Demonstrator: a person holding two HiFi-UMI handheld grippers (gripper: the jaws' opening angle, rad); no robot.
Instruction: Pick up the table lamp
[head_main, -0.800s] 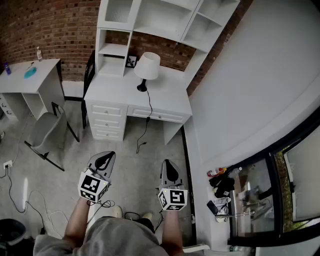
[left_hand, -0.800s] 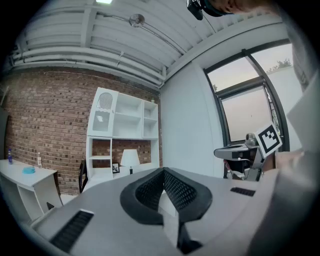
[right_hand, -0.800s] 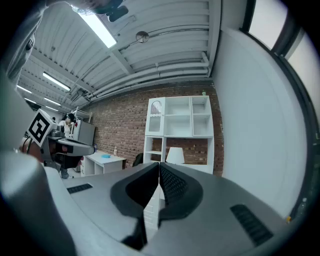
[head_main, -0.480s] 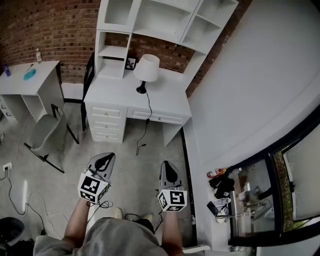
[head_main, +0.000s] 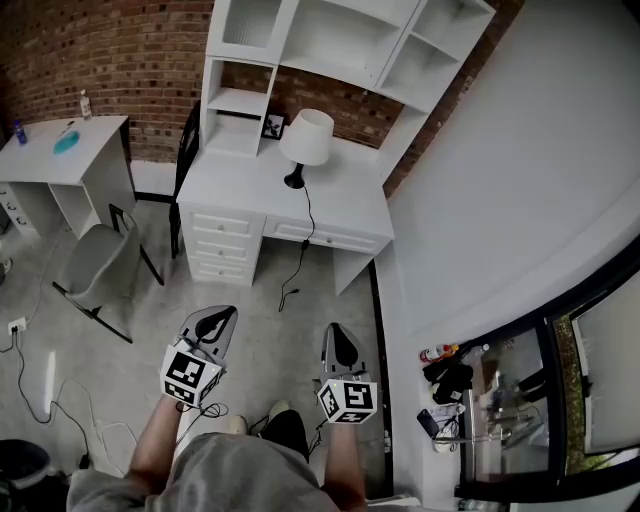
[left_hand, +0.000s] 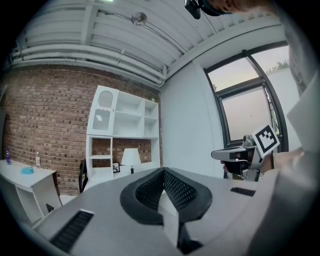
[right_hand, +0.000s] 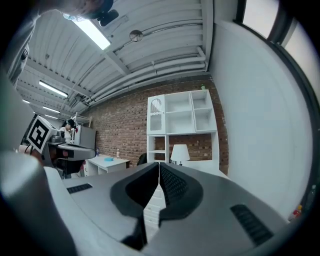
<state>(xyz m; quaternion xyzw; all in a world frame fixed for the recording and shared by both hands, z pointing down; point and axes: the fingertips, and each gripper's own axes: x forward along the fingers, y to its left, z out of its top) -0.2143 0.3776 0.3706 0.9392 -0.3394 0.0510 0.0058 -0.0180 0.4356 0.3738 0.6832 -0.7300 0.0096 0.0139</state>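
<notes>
White desk (head_main: 235, 185) against the brick wall (head_main: 110, 50), white shelf unit (head_main: 330, 40) standing on its rear edge, small framed picture (head_main: 272, 126) on the desktop under the shelves — 3 drawers (head_main: 222, 246) stacked at the desk's left end. Left of it, a second white table (head_main: 40, 162) carries a teal object (head_main: 65, 143) and a bottle (head_main: 85, 104); grey chair (head_main: 95, 268) on the floor in front. Dark-framed window (head_main: 560, 330) at far right.

Head view looks steeply down, gripper views level; all 3 share the far desk (head_main: 240, 185).
</notes>
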